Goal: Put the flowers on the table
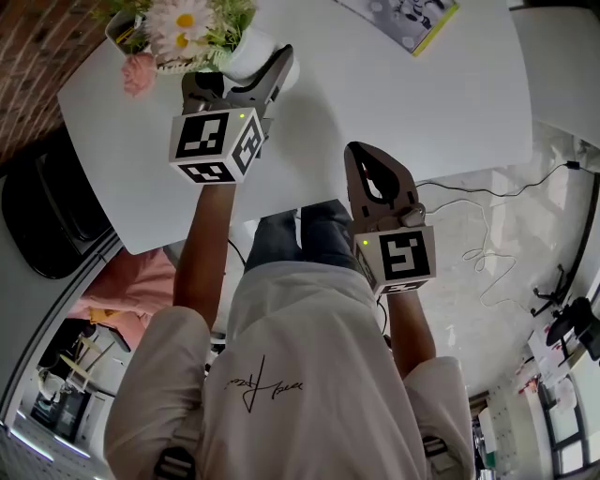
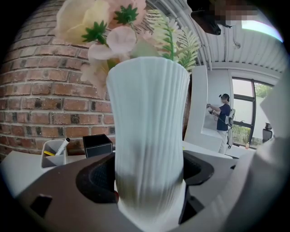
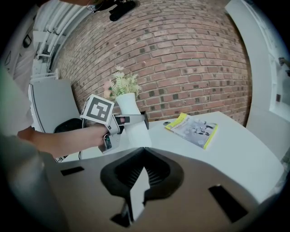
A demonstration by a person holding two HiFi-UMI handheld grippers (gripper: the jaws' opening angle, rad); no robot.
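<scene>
A white ribbed vase (image 1: 246, 52) with pink and white flowers (image 1: 187, 28) is over the far left part of the white table (image 1: 375, 103). My left gripper (image 1: 272, 66) is shut on the vase's lower body. In the left gripper view the vase (image 2: 147, 136) fills the space between the jaws, with the flowers (image 2: 113, 31) above. I cannot tell whether its base touches the tabletop. My right gripper (image 1: 361, 155) hangs over the table's near edge, shut and holding nothing. The right gripper view shows the vase (image 3: 128, 105) and the left gripper (image 3: 136, 120) off to the left.
A yellow-edged book (image 1: 403, 17) lies at the table's far right. A black chair (image 1: 47, 206) stands left of the table. A pen cup (image 2: 54, 154) and a black box (image 2: 97, 145) sit by the brick wall. Cables (image 1: 487, 244) trail on the floor.
</scene>
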